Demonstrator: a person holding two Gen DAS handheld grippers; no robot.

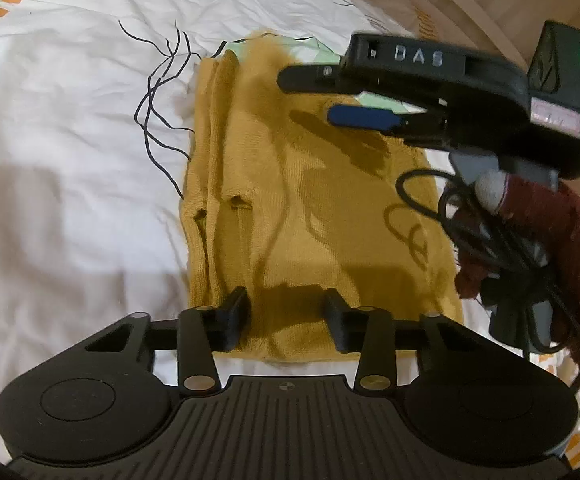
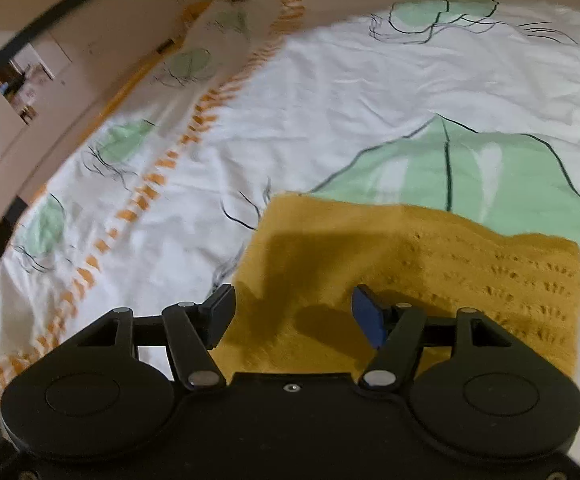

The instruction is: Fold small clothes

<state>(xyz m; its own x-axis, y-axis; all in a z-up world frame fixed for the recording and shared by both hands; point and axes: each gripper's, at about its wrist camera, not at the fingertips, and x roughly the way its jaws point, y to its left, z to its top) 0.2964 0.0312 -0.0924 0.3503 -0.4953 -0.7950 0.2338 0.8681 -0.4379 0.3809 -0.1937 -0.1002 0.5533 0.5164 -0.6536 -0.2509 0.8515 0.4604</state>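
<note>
Mustard knit garment (image 1: 309, 200) edges ringed by bare white sheet (image 1: 70, 160), both claws gaping.

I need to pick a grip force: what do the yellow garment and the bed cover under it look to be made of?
The yellow garment looks like a soft matte knit, perhaps wool or acrylic: ribbed stitches and small eyelet holes show. The bed cover looks like thin smooth woven cloth, probably cotton, with fine creases and printed green leaves and orange marks.

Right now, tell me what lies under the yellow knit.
The yellow knit lies on a white printed bedsheet. A green leaf print shows past its edge. Whatever sits beneath its middle is covered and cannot be seen.
</note>
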